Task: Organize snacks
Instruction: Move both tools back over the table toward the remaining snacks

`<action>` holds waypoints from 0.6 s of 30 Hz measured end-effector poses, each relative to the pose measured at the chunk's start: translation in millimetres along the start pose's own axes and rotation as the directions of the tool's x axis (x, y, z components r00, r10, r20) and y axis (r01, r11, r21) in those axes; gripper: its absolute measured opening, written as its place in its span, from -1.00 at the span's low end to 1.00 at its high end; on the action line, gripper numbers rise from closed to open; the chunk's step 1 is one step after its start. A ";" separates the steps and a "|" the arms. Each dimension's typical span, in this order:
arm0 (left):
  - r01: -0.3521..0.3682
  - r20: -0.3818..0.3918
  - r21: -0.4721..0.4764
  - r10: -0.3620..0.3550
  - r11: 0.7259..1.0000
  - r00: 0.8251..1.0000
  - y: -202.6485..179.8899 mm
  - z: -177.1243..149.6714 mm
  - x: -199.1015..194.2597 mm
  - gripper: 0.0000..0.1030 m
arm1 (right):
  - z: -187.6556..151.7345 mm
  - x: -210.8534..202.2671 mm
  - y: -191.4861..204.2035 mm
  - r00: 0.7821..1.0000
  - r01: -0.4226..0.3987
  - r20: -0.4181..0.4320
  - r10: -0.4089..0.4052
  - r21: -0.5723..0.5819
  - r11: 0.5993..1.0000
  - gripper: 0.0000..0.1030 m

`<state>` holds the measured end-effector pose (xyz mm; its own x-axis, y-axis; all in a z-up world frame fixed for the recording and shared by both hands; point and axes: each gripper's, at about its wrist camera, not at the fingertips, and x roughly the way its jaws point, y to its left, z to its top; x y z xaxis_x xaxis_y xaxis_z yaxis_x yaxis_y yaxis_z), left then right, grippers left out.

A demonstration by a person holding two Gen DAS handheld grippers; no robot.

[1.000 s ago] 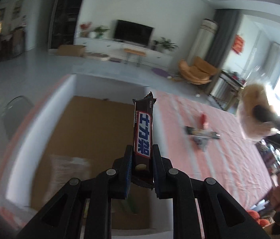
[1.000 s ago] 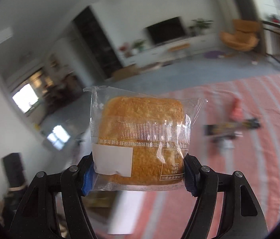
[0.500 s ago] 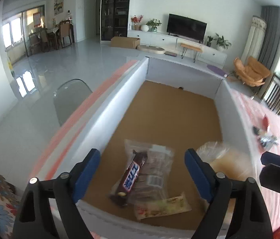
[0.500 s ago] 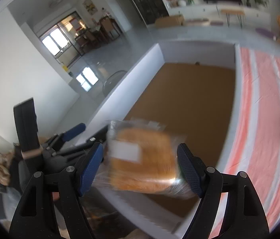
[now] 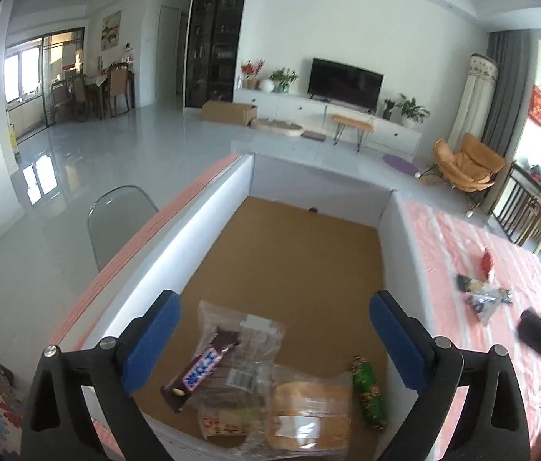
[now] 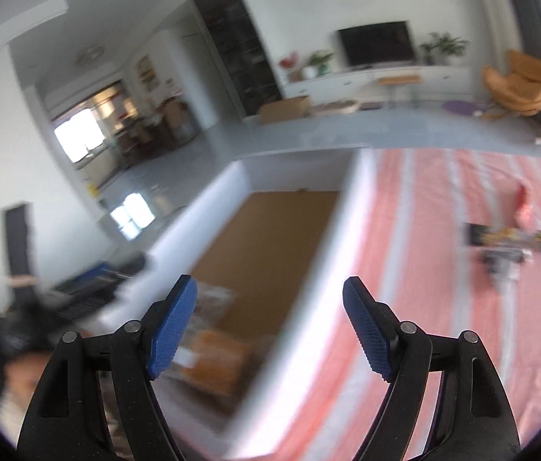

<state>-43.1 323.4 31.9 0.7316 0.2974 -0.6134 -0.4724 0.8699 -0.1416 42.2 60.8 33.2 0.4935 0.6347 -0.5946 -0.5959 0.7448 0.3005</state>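
With the chocolate bar (image 5: pixel 201 368) and wrapped bun (image 5: pixel 311 415) lying in the near end of the box (image 5: pixel 209 226), the left gripper (image 5: pixel 274 342), jaws just opening, and right gripper (image 6: pixel 268 332) both stand wide and empty, so next probably comes reaching for the snacks (image 5: pixel 480 295) far right on the tablecloth (image 6: pixel 424 269).

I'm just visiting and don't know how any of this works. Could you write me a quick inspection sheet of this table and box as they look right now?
Surface: striped pink tablecloth beside a white-walled box with a brown floor.
Job's things: in the box's near end lie a chocolate bar, a wrapped bun, a green packet and clear-wrapped snacks.
Clutter: a few small snack packets out on the cloth.
Grippers: left gripper open and empty above the box, jaws just opening; right gripper open, empty, jaws opened just before.
Cables: nothing seen.
Surroundings: living room with a television, an orange armchair and a grey chair.
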 end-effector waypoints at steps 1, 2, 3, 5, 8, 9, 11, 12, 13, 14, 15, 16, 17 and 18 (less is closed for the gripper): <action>0.014 0.005 0.004 -0.014 1.000 1.000 -5.1 0.2 -2.4 0.90 | -8.3 1.5 -15.7 0.999 0.044 -0.005 -0.044 0.010 0.999 0.58; 0.031 0.006 0.011 -0.031 0.999 0.999 -12.5 0.5 -4.0 0.90 | -19.0 -0.6 -31.7 0.996 0.088 -0.013 -0.088 0.027 0.996 0.58; 0.047 0.006 0.018 -0.048 0.999 0.999 -20.2 0.6 -5.8 0.90 | -29.1 -4.6 -49.6 0.991 0.132 -0.017 -0.131 0.051 0.990 0.58; 0.088 0.003 0.041 -0.088 0.995 0.996 -38.1 -1.1 -7.5 0.91 | -47.9 -10.5 -81.7 0.978 0.211 -0.027 -0.209 0.095 0.973 0.58; 0.158 -0.016 0.086 -0.157 0.984 0.987 -72.3 -6.3 -9.9 0.91 | -78.6 -22.2 -138.1 0.931 0.365 -0.057 -0.361 0.153 0.918 0.58; 0.180 -0.022 0.100 -0.178 0.979 0.984 -83.2 -8.4 -10.7 0.91 | -91.3 -27.2 -160.2 0.904 0.428 -0.077 -0.421 0.178 0.886 0.58; 0.232 -0.044 0.132 -0.228 0.964 0.973 -110.7 -14.2 -11.9 0.91 | -108.0 -38.2 -190.4 0.870 0.493 -0.107 -0.482 0.231 0.839 0.58; 0.259 -0.059 0.147 -0.253 0.955 0.966 -124.5 -17.5 -12.4 0.91 | -112.6 -43.9 -200.2 0.860 0.510 -0.118 -0.497 0.258 0.821 0.58; 0.286 -0.075 0.161 -0.277 0.944 0.958 -138.5 -21.1 -12.9 0.91 | -119.5 -51.0 -214.5 0.848 0.528 -0.130 -0.515 0.303 0.793 0.58; 0.316 -0.094 0.177 -0.303 0.932 0.948 -154.5 -25.9 -12.8 0.91 | -123.8 -56.6 -226.0 0.845 0.529 -0.137 -0.517 0.359 0.769 0.58; 0.342 -0.115 0.191 -0.325 0.920 0.939 -169.8 -30.6 -12.5 0.91 | -126.8 -65.0 -234.4 0.852 0.512 -0.130 -0.507 0.414 0.753 0.58; 0.367 -0.139 0.205 -0.344 0.907 0.929 -185.1 -36.0 -11.5 0.91 | -127.1 -71.8 -239.1 0.855 0.499 -0.114 -0.506 0.448 0.742 0.58; 0.396 -0.169 0.225 -0.364 0.891 0.916 -203.2 -42.6 -9.8 0.91 | -128.3 -76.2 -240.4 0.848 0.505 -0.107 -0.519 0.458 0.732 0.58; 0.420 -0.198 0.245 -0.379 0.874 0.904 -220.0 -49.4 -8.5 0.91 | -127.9 -75.2 -242.7 0.841 0.517 -0.112 -0.530 0.458 0.723 0.58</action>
<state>30.3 110.1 29.9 0.7432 -0.1391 -0.6544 0.0153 0.9814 -0.1913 68.7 -194.0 -90.4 0.6598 0.1158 -0.7425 0.1146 0.9610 0.2517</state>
